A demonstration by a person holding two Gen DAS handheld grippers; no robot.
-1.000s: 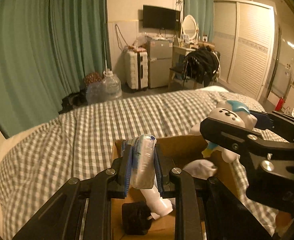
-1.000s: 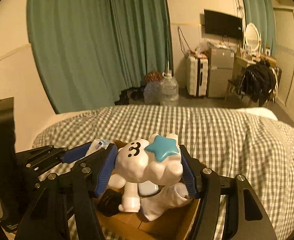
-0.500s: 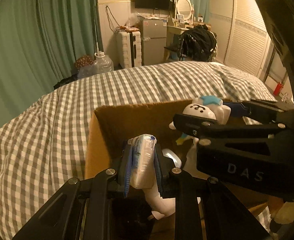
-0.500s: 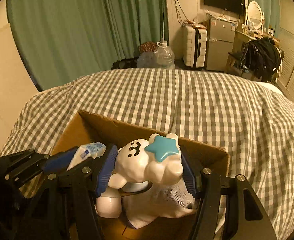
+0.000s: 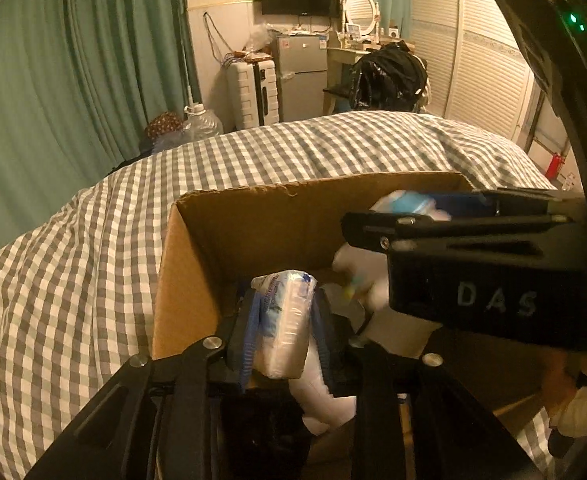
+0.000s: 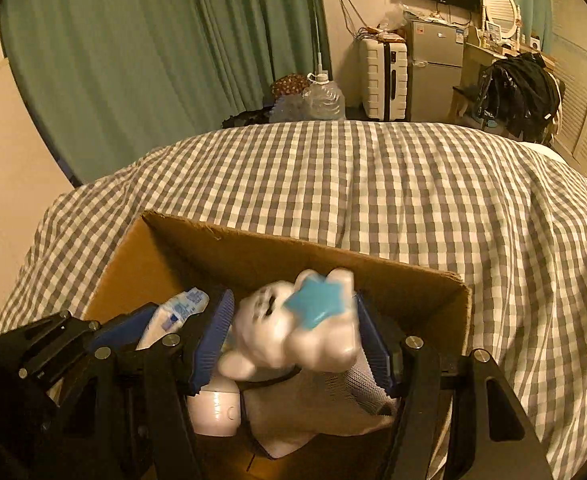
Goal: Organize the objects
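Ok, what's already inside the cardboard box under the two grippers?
In the cardboard box, the right wrist view shows a white bottle and white mesh fabric beneath the bear toy. The hand-held grippers and their loads cover the rest of the floor.

The left gripper (image 5: 284, 326) is matte black, its two arms angular with long slots cut through them; silver round screws sit at the joints behind the fingers; the finger pads (image 5: 250, 330) are ribbed blue; the right gripper (image 6: 293, 340) is built alike, black with silver screws and ribbed blue pads (image 6: 213, 334); its side bears pale letters "DAS", and a green light glows on the black housing behind.
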